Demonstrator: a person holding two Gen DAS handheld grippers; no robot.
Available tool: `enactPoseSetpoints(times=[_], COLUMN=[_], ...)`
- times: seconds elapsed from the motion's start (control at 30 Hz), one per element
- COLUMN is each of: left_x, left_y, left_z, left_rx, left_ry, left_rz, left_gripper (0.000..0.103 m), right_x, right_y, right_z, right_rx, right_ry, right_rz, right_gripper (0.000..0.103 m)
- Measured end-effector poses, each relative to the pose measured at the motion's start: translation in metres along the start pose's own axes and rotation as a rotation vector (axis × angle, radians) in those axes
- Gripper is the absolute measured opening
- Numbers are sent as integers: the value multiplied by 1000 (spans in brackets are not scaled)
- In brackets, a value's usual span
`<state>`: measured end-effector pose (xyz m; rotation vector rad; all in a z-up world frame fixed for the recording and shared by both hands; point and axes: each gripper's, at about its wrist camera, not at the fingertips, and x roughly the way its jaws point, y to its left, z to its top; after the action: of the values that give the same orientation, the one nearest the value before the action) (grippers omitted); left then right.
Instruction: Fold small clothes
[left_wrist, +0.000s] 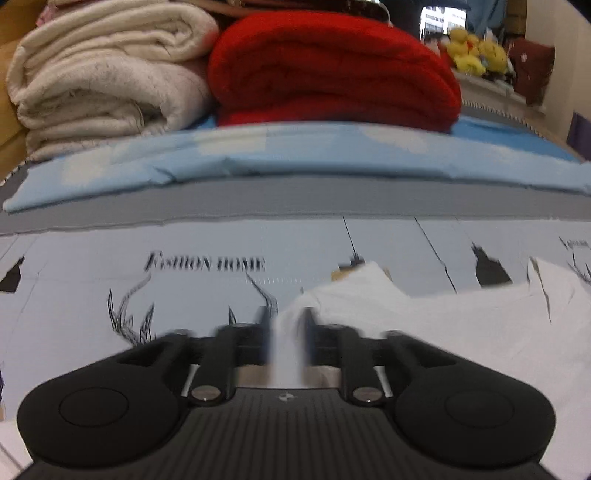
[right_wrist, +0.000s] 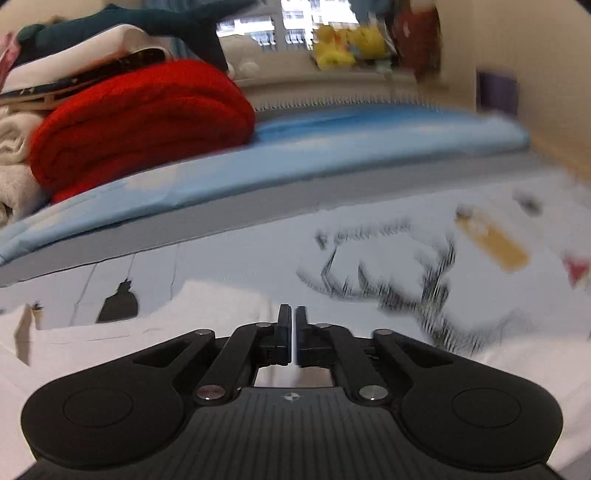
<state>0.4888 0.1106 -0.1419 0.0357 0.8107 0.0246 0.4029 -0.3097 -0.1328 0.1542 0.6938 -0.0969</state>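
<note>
A white garment (left_wrist: 443, 332) lies rumpled on a pale printed bedsheet (left_wrist: 184, 258). My left gripper (left_wrist: 286, 321) is at the garment's left edge, its blurred fingers apart, and a ridge of the white cloth stands in the gap between them. In the right wrist view the same white garment (right_wrist: 129, 343) spreads to the left and under the tool. My right gripper (right_wrist: 293, 317) is at the garment's right edge with its fingers drawn together. Only a thin pale strip of cloth shows between the pads.
Behind the bedsheet (right_wrist: 240, 266) lies a folded light blue cover (left_wrist: 295, 158). A red blanket (left_wrist: 332, 74) and a cream blanket (left_wrist: 103, 81) are stacked on it. Yellow plush toys (left_wrist: 472, 51) sit at the back. A tan flat item (right_wrist: 491, 240) lies on the sheet.
</note>
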Motion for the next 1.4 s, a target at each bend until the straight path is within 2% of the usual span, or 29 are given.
enactPoseSetpoints(times=[0.07, 0.13, 0.2, 0.23, 0.27, 0.3, 0.37, 0.43, 0.5, 0.57, 0.63, 0.73, 0.8, 0.87, 1.0, 1.1, 1.17, 1.23, 1.27, 1.33, 1.4], left_x=[-11, -19, -18, -15, -12, -6, -13, -16, -18, -22, -27, -46, -74, -106, -166, -194, -206, -208, -207, -205, -207], left_y=[-1, -2, -4, -5, -7, -8, -13, -18, -18, -21, -26, -31, -30, -27, -22, -19, -13, -6, -3, 4, 12], left_z=[-3, -9, -20, -29, -39, -49, -58, -55, -54, -60, -67, -70, -69, -72, -90, -116, -137, -149, -154, -163, -168], left_rx=[21, 28, 22, 19, 29, 49, 108, 117, 95, 89, 126, 170, 177, 152, 81, 9, -43, -75, -91, -119, -153], left_ry=[6, 27, 86, 143, 204, 255, 227, 273, 321, 363, 398, 442, 400, 363, 328, 342, 351, 372, 387, 410, 419], left_rz=[-24, -72, -175, -235, -257, -236, -193, -151, -126, -121, -86, -52, -46, -67, -114, -123, -126, -96, -92, -84, -93], left_gripper=[36, 36, 36, 38, 43, 43, 44, 45, 46, 55, 61, 61, 61, 61, 61, 62, 61, 61, 61, 59, 59], right_x=[7, 4, 4, 8, 7, 1, -10, -23, -35, -45, -57, -75, -84, -95, -111, -113, -116, -125, -130, -136, -146], right_y=[-4, -8, -13, -17, -20, -23, -33, -55, -85, -123, -167, -240, -285, -322, -368, -398, -410, -404, -394, -366, -330], right_z=[-1, -8, -16, -22, -28, -29, -26, -25, -27, -31, -37, -49, -62, -74, -83, -92, -92, -83, -78, -65, -58], right_rx=[10, 22, 12, -1, -22, -46, -37, 42, 113, 198, 309, 517, 642, 736, 806, 816, 815, 762, 715, 637, 570], right_ry=[100, 120, 164, 228, 249, 231, 236, 211, 204, 205, 205, 201, 197, 165, 127, 103, 93, 87, 68, 49, 37], right_rz=[67, 50, 51, 68, 77, 69, 13, -7, -53, -105, -172, -268, -314, -331, -374, -412, -417, -488, -490, -409, -291], right_gripper=[5, 5, 6, 7, 7, 7, 11, 33, 43, 43, 43, 42, 42, 37, 35, 27, 26, 33, 33, 33, 34])
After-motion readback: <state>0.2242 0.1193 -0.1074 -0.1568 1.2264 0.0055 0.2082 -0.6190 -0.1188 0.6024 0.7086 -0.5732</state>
